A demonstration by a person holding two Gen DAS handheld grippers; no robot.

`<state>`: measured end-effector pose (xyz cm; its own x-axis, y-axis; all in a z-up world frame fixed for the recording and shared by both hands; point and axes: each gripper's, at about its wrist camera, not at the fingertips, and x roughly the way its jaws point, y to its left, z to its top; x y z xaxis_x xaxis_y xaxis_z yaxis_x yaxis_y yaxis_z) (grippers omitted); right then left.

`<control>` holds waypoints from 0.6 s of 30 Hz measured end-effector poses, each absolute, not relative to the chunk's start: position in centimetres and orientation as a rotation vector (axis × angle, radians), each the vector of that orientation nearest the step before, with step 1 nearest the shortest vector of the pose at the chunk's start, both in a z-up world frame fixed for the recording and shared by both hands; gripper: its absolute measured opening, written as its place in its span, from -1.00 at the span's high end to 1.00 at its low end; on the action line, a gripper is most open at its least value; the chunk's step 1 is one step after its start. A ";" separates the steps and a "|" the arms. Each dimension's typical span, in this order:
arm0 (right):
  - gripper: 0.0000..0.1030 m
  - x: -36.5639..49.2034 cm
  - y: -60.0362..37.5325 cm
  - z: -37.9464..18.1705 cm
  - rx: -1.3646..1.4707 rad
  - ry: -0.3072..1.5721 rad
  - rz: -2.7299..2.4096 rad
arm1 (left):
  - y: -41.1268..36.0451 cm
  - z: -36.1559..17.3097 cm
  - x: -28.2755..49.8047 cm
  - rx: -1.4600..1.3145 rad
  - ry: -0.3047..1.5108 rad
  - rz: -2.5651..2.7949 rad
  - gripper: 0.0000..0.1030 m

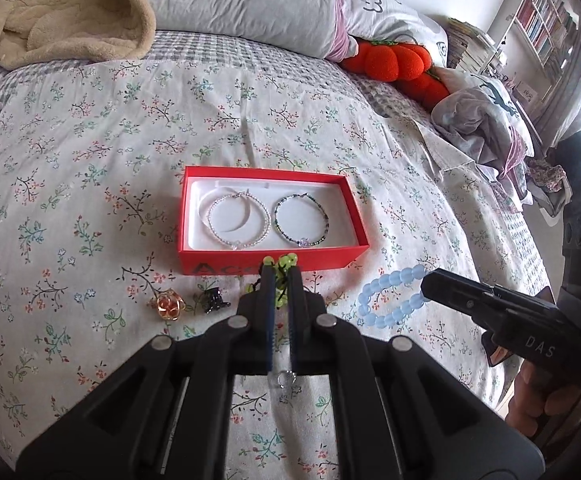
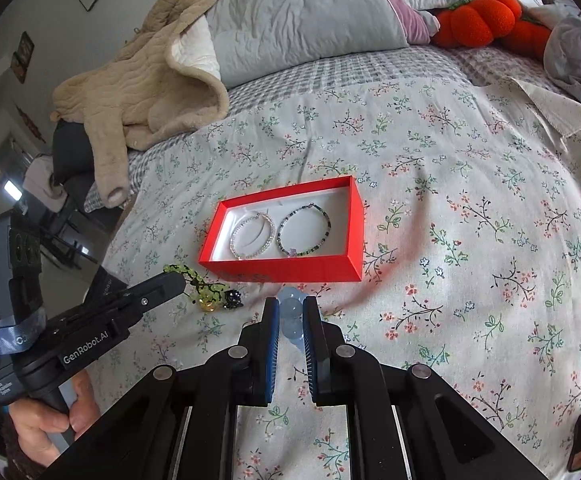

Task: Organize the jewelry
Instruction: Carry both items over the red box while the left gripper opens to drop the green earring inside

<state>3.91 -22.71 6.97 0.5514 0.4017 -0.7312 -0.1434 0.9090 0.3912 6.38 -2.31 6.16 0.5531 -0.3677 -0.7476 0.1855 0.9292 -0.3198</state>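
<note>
Bedspread [image 1: 90, 208]; hand-held gripper [image 2: 290, 312] clamps bracelet [image 2: 292, 320].

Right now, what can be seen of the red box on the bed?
The red box is a shallow, lidless rectangular tray, apparently cardboard, with bright red walls and a white lining. Dark lettering runs along its near wall, partly hidden. It lies flat on the floral bedspread, long side towards the cameras. Inside, two thin beaded bracelets lie side by side: a pale pearly bracelet on the left and a dark multicoloured bracelet on the right. No hand-held gripper touches the box.
</note>
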 end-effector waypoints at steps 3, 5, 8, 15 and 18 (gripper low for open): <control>0.77 4.5 -23.0 7.4 0.322 0.917 0.325 | -2.4 6.4 7.1 -0.221 0.915 -0.320 0.88; 0.77 4.8 -23.2 7.7 0.332 0.906 0.325 | -2.5 6.3 7.6 -0.221 0.909 -0.318 0.88; 0.77 5.4 -23.3 8.1 0.345 0.888 0.324 | -2.6 5.9 8.6 -0.229 0.905 -0.316 0.88; 0.77 7.1 -23.6 8.9 0.377 0.832 0.324 | -2.6 4.7 10.6 -0.263 0.906 -0.290 0.88; 0.77 7.9 -23.6 9.0 0.393 0.820 0.324 | -2.7 4.1 11.4 -0.270 0.915 -0.283 0.88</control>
